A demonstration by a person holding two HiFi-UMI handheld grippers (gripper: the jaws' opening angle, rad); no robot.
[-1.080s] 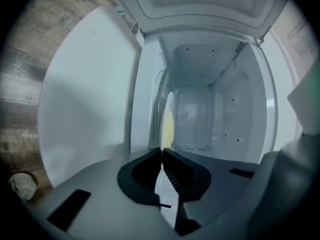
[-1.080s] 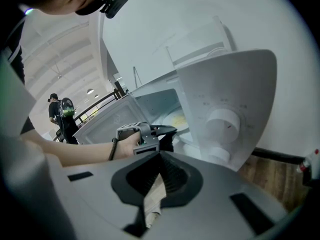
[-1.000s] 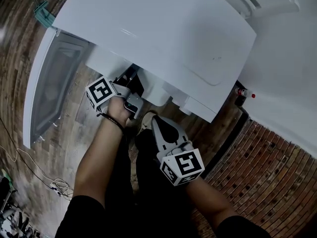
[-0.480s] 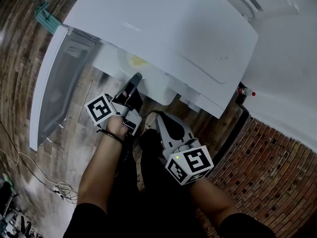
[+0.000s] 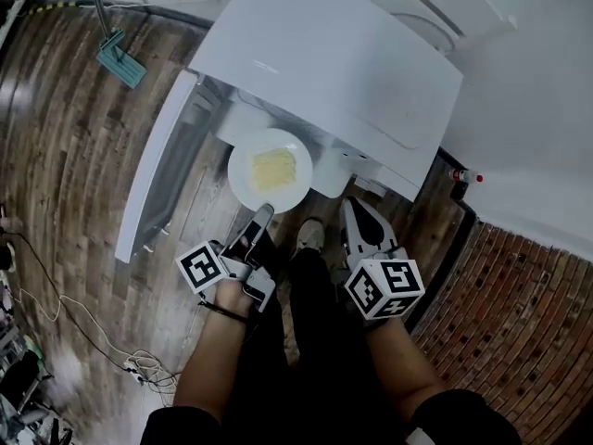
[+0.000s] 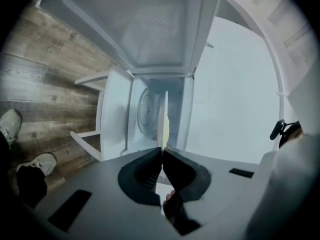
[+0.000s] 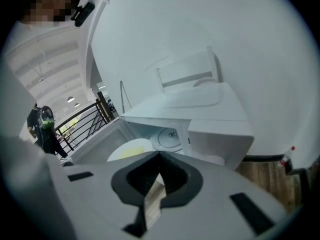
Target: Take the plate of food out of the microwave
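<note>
Starting at the left of the head view, we list:

1. Teal floor tool [image 5: 119,58] on a long handle, lying on the wood floor. The handle's top is cut off by the edge.
2. Loose cables [image 5: 120,360] on the floor, too tangled to count.
3. Microwave door [image 5: 162,188], swung fully open.
4. Plate [image 5: 269,170], white and round, out in front of the opening, between the door and the person's legs. It carries a pale yellow food [image 5: 274,167] (we cannot tell what kind).
5. Left gripper [image 5: 262,213], clamped on the plate's near rim, which its jaws cover. In the left gripper view [image 6: 162,150] the plate [image 6: 163,116] appears edge-on, so the food shows only as a yellow sliver.
6. Shoe [image 5: 310,235], partly hidden by the person's leg.
7. Right gripper [image 5: 352,206], apart from the plate. The right gripper view [image 7: 160,155] shows its jaw tips together with nothing between them, and its body hides part of the plate [image 7: 131,149].
8. Microwave [image 5: 343,63], white. Its top hides the cavity from above, and only the gripper views show the turntable [image 7: 167,139].
9. Small red-capped bottle [image 5: 461,176] at the wall, too small to make out further.
</note>
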